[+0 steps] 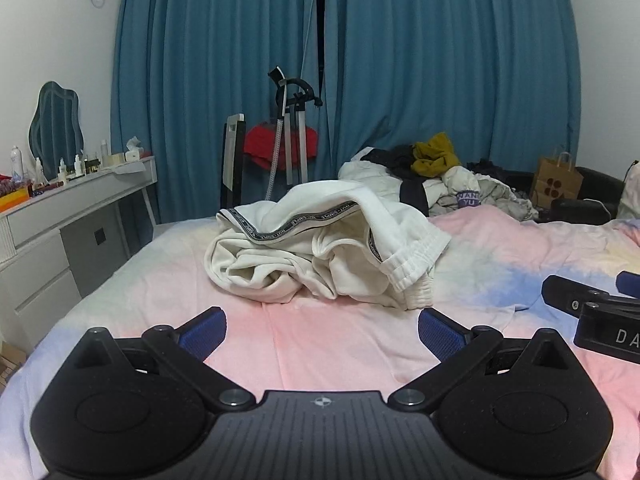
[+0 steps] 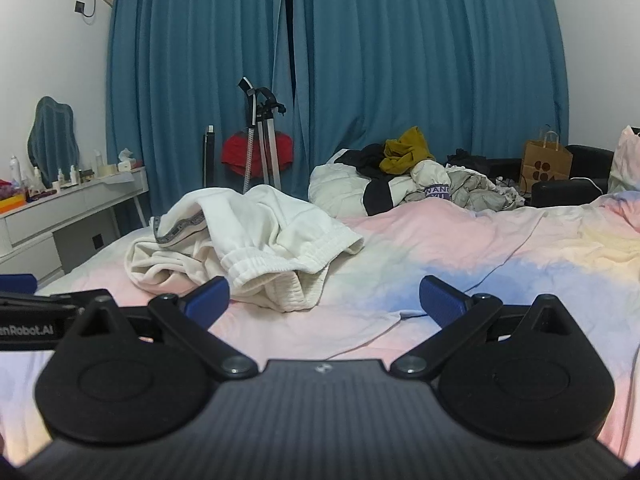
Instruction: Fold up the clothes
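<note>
White trousers (image 1: 320,248): a crumpled heap with a dark lettered stripe along the seam and a ribbed elastic waistband turned toward the camera; they sit in the middle of the left wrist view and left of centre in the right wrist view (image 2: 244,240).
Resting place: on the pastel bedspread (image 1: 340,344), pink, blue and pale yellow, which fills the lower half of both views.
Left tongs (image 1: 322,330): spread wide and holding nothing, low in the frame, just short of the heap's near edge and not touching it.
Right tongs (image 2: 324,300): also spread wide and holding nothing; the left blue pad (image 2: 208,300) looks close to the waistband, but contact cannot be told.
Done so far: nothing, judging by the heap; no leg is laid flat and no crease is set.
Left to do: seemingly all of it, namely take hold of the waistband or a hem, spread the trousers flat, then fold.
More laundry: a pile of clothes (image 1: 436,172) in white, black and mustard lies at the far end of the bed, upper right of centre, well apart from the trousers and likely waiting its turn.
Surroundings: blue curtains (image 1: 360,60) across the back, a grey dresser (image 1: 60,220) at the left edge.
</note>
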Tool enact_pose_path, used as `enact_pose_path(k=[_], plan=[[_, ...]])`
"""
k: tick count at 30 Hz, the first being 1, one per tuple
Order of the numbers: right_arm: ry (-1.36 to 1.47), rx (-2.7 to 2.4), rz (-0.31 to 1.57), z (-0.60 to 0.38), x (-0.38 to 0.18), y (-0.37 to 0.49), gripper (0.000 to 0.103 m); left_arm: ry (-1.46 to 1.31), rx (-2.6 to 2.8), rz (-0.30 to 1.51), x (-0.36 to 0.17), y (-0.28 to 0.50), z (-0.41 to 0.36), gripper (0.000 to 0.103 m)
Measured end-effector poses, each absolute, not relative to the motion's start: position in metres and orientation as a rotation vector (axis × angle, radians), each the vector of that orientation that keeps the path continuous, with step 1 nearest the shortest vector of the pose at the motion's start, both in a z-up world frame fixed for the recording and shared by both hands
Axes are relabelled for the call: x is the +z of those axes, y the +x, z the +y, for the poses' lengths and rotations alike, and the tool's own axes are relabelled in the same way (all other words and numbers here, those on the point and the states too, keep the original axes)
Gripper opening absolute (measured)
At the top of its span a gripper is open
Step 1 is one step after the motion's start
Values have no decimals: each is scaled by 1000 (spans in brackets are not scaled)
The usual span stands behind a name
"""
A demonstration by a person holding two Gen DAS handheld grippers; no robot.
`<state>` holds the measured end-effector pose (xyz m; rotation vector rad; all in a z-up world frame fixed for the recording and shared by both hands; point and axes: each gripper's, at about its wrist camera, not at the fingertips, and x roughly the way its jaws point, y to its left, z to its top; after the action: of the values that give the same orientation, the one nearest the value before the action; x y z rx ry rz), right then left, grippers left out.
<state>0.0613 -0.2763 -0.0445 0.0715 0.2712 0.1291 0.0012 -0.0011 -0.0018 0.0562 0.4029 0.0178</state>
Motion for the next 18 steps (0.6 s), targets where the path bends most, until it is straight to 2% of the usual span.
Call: enact_pose_path(k=[18], plan=[[54,147,270,-273,-53,64,103,59,17,417,-3,2,-3,103]])
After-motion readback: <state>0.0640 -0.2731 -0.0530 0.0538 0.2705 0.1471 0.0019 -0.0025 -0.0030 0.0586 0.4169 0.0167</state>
